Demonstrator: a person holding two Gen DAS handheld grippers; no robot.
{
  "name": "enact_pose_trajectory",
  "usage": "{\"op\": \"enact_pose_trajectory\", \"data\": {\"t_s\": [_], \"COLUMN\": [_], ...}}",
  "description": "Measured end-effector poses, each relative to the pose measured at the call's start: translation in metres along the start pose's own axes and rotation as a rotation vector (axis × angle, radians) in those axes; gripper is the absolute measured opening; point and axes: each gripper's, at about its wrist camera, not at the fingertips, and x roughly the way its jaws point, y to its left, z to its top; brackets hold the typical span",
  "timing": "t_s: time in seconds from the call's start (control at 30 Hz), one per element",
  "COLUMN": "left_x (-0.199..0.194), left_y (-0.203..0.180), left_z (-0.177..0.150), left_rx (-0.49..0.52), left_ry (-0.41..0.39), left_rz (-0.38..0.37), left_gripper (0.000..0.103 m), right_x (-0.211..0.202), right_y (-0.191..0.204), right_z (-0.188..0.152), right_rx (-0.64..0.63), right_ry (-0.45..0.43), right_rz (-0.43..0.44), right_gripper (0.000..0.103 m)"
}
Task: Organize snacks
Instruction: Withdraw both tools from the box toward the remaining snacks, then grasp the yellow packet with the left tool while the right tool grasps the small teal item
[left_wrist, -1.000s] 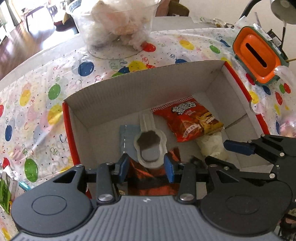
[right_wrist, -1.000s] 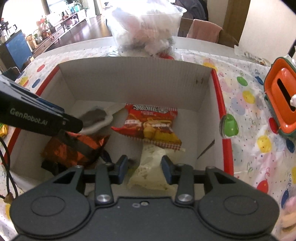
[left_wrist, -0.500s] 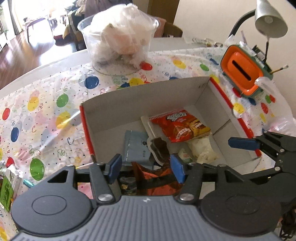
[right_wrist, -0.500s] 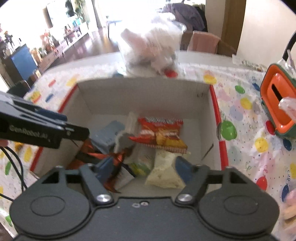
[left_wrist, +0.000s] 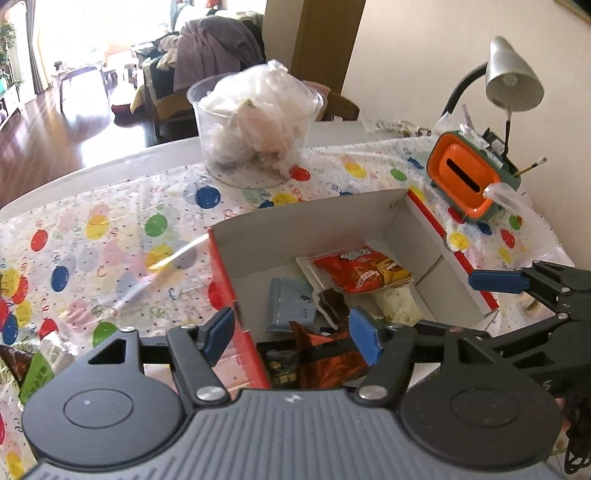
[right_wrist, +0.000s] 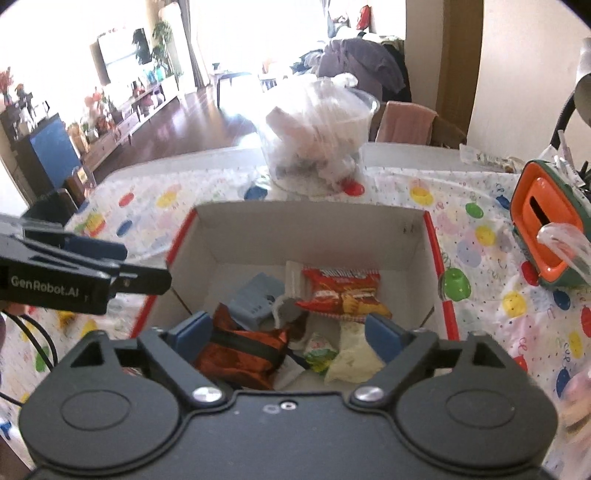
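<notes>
**Over the box, both grippers empty**

Above the box (right_wrist: 314, 229) at frame centre, the left gripper (left_wrist: 291, 332) and right gripper (right_wrist: 291, 334) hang with jaws wide, having just been opening, nothing between them. Snacks (right_wrist: 341, 293) lie inside. The drop step looks done; next calls for reaching loose packets (left_wrist: 40, 360) at lower left on the counter (left_wrist: 110, 229).

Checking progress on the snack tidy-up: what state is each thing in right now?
Left gripper: jaws open, just been opening, nothing held.
Right gripper: jaws wide open, just been opening, nothing held.
Cardboard box: open-topped, holding several snacks.
Red snack packet: sealed, lying flat in box.
Clear tub: uncovered, stuffed with plastic bags.
Desk lamp: head tilted downward.
</notes>
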Motion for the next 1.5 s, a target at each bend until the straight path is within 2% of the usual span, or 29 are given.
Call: {"op": "enact_pose_trajectory", "data": {"t_s": [0.07,0.13,0.37,0.73,1.13,1.27,1.5], "left_x": [-0.011,-0.022,-0.055,-0.091,-0.114,-0.109,-0.085], "left_y": [0.005,0.011,0.036,0.110,0.189,0.206,0.226], "left_z": [-0.005,-0.011,-0.035,-0.075,-0.123,-0.134,-0.146], "left_rx": [0.004,0.013,0.040,-0.019,-0.053,-0.049,-0.068], "left_ry": [-0.026,-0.054,-0.133,-0.147,-0.095,-0.075,-0.020], "left_rz": [0.009,0.021,0.052,0.069,0.106,0.117,0.085], "left_gripper": [0.073,0.074,0.081,0.083,0.083,0.083,0.083], "right_x": [-0.007,-0.012,-0.021,-0.007,0.028,0.044,0.080], "right_y": [0.008,0.016,0.055,0.127,0.197,0.218,0.238], "right_z": [-0.002,-0.003,-0.006,-0.014,-0.019,-0.019,-0.010], "right_rx": [0.006,0.012,-0.010,-0.033,-0.100,-0.158,-0.252], "right_ry": [-0.018,-0.035,-0.078,-0.072,-0.031,-0.005,0.031], "right_rz": [0.009,0.011,0.046,0.077,0.106,0.117,0.158], "right_gripper": [0.095,0.102,0.103,0.103,0.103,0.103,0.103]}}
